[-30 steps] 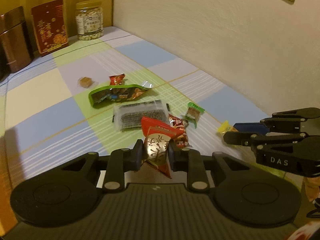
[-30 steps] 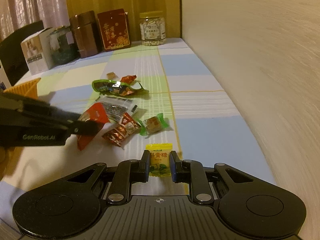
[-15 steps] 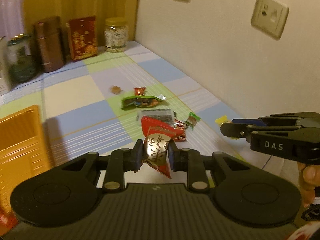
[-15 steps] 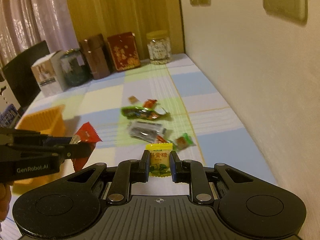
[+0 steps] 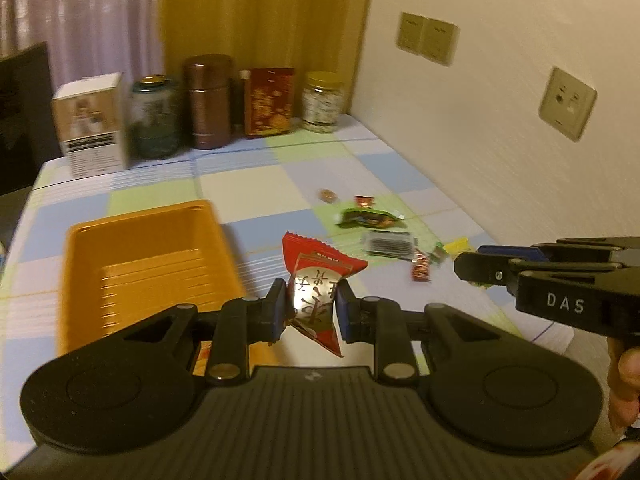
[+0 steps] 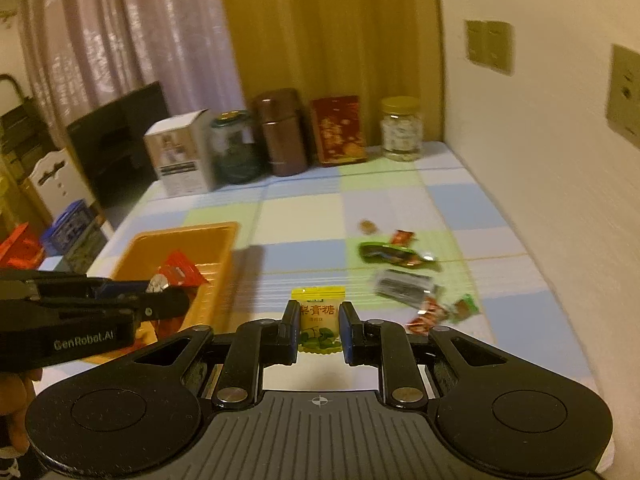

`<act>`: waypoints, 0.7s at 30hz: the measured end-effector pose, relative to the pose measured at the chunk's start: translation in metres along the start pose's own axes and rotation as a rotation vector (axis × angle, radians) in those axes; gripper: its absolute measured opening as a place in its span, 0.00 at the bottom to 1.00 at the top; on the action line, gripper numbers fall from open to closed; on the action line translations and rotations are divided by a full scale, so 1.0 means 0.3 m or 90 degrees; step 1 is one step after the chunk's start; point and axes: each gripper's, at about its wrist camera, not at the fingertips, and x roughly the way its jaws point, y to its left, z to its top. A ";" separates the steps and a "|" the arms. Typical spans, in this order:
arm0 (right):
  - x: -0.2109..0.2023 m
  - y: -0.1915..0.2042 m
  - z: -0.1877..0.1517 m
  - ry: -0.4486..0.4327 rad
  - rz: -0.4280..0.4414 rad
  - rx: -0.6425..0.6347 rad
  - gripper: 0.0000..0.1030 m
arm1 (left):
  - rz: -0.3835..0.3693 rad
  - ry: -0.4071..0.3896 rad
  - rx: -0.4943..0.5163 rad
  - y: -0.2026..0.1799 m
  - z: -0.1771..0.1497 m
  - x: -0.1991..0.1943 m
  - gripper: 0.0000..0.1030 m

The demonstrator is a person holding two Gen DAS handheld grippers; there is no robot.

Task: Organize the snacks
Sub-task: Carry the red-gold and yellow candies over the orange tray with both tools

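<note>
My left gripper [image 5: 311,310] is shut on a red snack packet [image 5: 318,280] and holds it in the air just right of the orange tray [image 5: 140,248]. My right gripper [image 6: 319,326] is shut on a yellow candy packet [image 6: 318,318], held above the checked tablecloth. In the right wrist view the left gripper [image 6: 168,304] with its red packet [image 6: 178,276] hangs over the tray [image 6: 176,240]. In the left wrist view the right gripper [image 5: 472,268] reaches in from the right. Loose snacks lie near the wall: a green packet [image 5: 370,218], a clear dark packet [image 5: 390,242], several small candies [image 5: 422,270].
At the table's back stand a white box [image 5: 92,124], a green jar [image 5: 154,116], a brown tin [image 5: 208,100], a red box [image 5: 270,100] and a clear jar [image 5: 324,102]. The wall [image 5: 500,140] runs along the right side. A dark chair [image 6: 120,140] stands left of the table.
Both grippers have risen and pulled back from the snack pile with their packets. The left one has swung left, bringing the orange tray into view.
</note>
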 end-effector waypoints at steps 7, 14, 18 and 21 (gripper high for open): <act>-0.005 0.183 0.013 -0.001 0.035 -0.040 0.20 | 0.047 -0.006 -0.039 0.138 -0.037 -0.127 0.22; 0.021 0.308 0.016 -0.003 0.066 -0.059 0.20 | 0.074 -0.006 -0.056 0.217 -0.061 -0.184 0.22; 0.040 0.339 0.025 -0.002 0.076 -0.067 0.20 | 0.086 -0.005 -0.065 0.241 -0.057 -0.188 0.22; 0.050 0.351 0.040 -0.001 0.084 -0.067 0.20 | 0.099 -0.002 -0.069 0.256 -0.052 -0.192 0.22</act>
